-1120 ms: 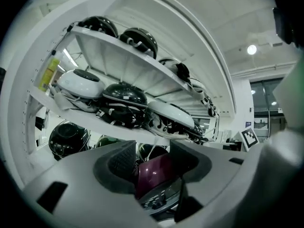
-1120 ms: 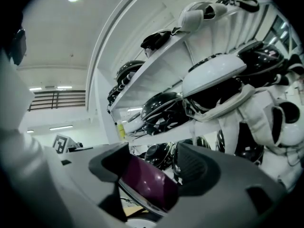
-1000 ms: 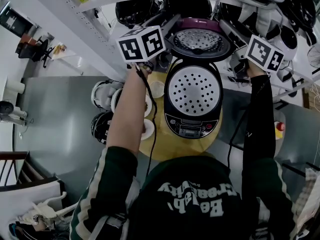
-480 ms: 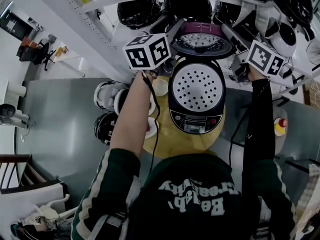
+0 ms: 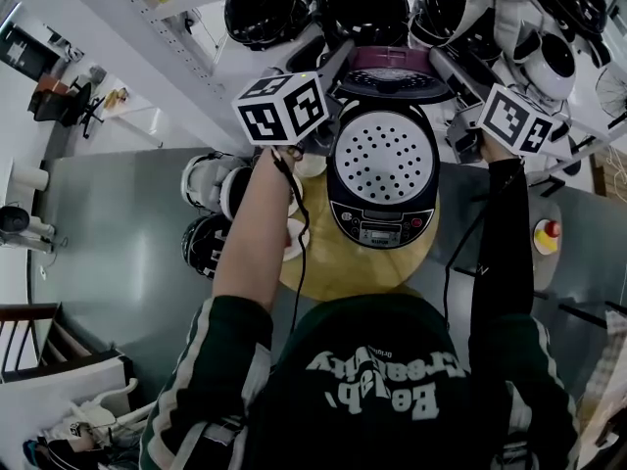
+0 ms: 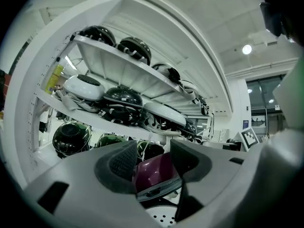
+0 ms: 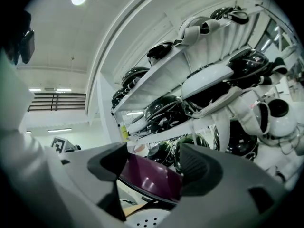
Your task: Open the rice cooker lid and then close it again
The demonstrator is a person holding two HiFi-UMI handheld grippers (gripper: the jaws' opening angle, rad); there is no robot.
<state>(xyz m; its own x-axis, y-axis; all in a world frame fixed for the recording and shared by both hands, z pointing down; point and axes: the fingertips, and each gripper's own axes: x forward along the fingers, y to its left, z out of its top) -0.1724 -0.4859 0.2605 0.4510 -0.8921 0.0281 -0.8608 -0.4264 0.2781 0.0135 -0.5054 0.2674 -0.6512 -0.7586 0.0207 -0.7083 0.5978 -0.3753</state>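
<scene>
A black rice cooker (image 5: 380, 231) stands on a round wooden table (image 5: 333, 274). A perforated white tray (image 5: 382, 160) shows in its mouth. Its purple-topped lid (image 5: 392, 65) stands raised at the far side. My left gripper (image 5: 343, 52) reaches to the lid's left edge and my right gripper (image 5: 439, 55) to its right edge. In the left gripper view the lid (image 6: 154, 172) fills the gap between the pads of the left gripper (image 6: 153, 163). The right gripper view shows the lid (image 7: 149, 177) the same way inside the right gripper (image 7: 154, 167). Both look closed on its rim.
White shelves (image 5: 196, 57) behind the table carry several black and white rounded appliances (image 5: 265, 18). More of them (image 5: 208, 248) sit on the grey floor at the left. Small white bowls (image 5: 292, 245) rest on the table's left edge. A yellow and red item (image 5: 545, 233) lies at the right.
Both grippers have moved together with the lid, which has tipped forward: less of its perforated inner face shows now. The cooker sits slightly higher in the head view.
</scene>
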